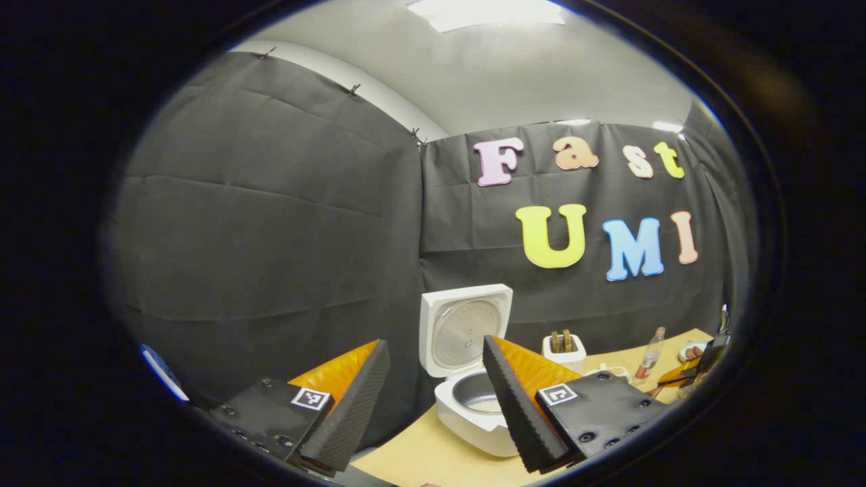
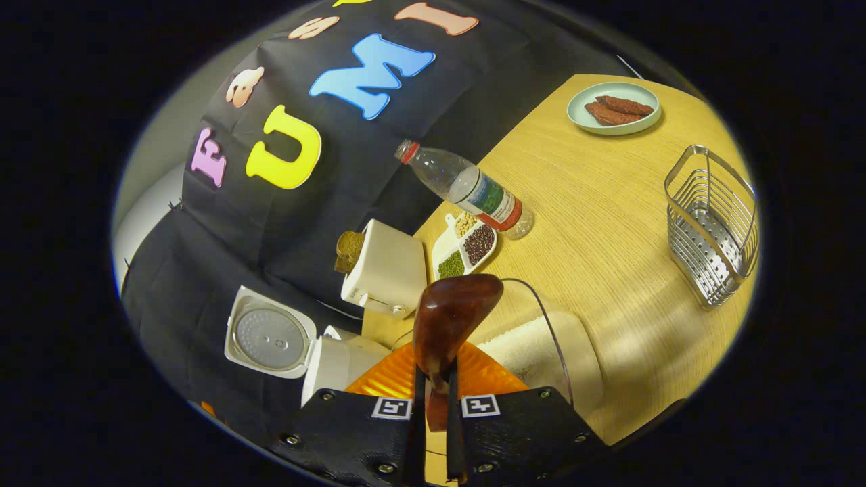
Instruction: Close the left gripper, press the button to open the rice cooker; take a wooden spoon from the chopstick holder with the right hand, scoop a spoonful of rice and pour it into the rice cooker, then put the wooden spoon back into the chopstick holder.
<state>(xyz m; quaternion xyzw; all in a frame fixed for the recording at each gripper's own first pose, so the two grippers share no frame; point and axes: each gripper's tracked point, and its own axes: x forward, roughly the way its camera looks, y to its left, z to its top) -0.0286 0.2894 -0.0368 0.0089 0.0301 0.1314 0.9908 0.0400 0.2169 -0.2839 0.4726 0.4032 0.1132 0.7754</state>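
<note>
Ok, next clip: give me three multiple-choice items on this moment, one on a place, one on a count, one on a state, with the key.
1. Where does the plate sit?
A. on the table's far end
B. inside the wire basket
C. on top of the rice cooker

2. How many compartments does the small grain dish have?
A. one
B. three
C. five

3. How is the rice cooker lid?
A. shut
B. taken off and lying flat
C. swung up open

Key: 1 A, it rests on bare table beyond the wire basket; 2 B, three fillings show side by side; 3 C, the lid stands upright behind the pot.
</note>
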